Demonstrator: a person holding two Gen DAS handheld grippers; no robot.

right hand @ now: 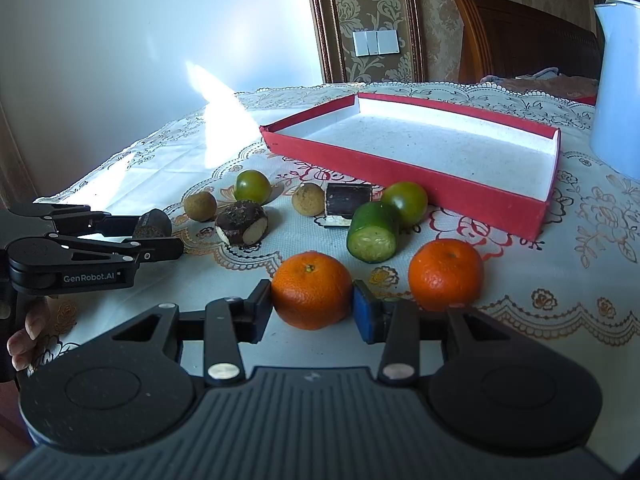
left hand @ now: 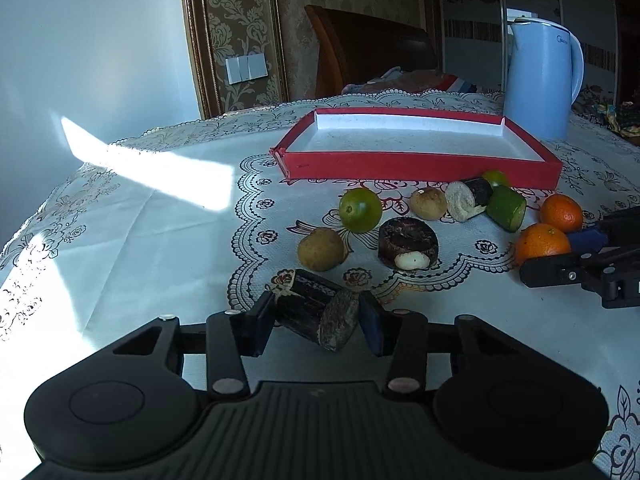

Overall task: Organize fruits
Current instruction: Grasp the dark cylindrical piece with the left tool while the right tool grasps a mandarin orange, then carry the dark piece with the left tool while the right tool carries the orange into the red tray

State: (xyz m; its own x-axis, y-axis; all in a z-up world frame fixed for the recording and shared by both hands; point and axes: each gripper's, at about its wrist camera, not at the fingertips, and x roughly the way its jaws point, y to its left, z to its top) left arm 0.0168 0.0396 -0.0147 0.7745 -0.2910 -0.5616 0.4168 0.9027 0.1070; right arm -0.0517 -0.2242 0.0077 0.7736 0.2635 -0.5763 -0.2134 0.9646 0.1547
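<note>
My left gripper (left hand: 316, 322) is shut on a dark sugarcane piece (left hand: 318, 314) low over the tablecloth; it also shows in the right wrist view (right hand: 154, 232). My right gripper (right hand: 312, 304) is shut on an orange (right hand: 312, 294), which also shows in the left wrist view (left hand: 542, 244). A second orange (right hand: 446, 274) lies just right of it. A red tray (right hand: 492, 202) with a white floor stands empty behind the fruit. Loose on the cloth lie two green fruits (right hand: 252, 186) (right hand: 406, 202), a cucumber piece (right hand: 374, 232), two brown round fruits (right hand: 200, 206) (right hand: 308, 199) and more dark sugarcane pieces (right hand: 242, 222) (right hand: 347, 200).
A light blue kettle (left hand: 542, 80) stands behind the tray's right end. The lace tablecloth (left hand: 160, 240) covers the table, whose far left edge meets a white wall. A wooden headboard (left hand: 368, 48) and a bed are beyond the table.
</note>
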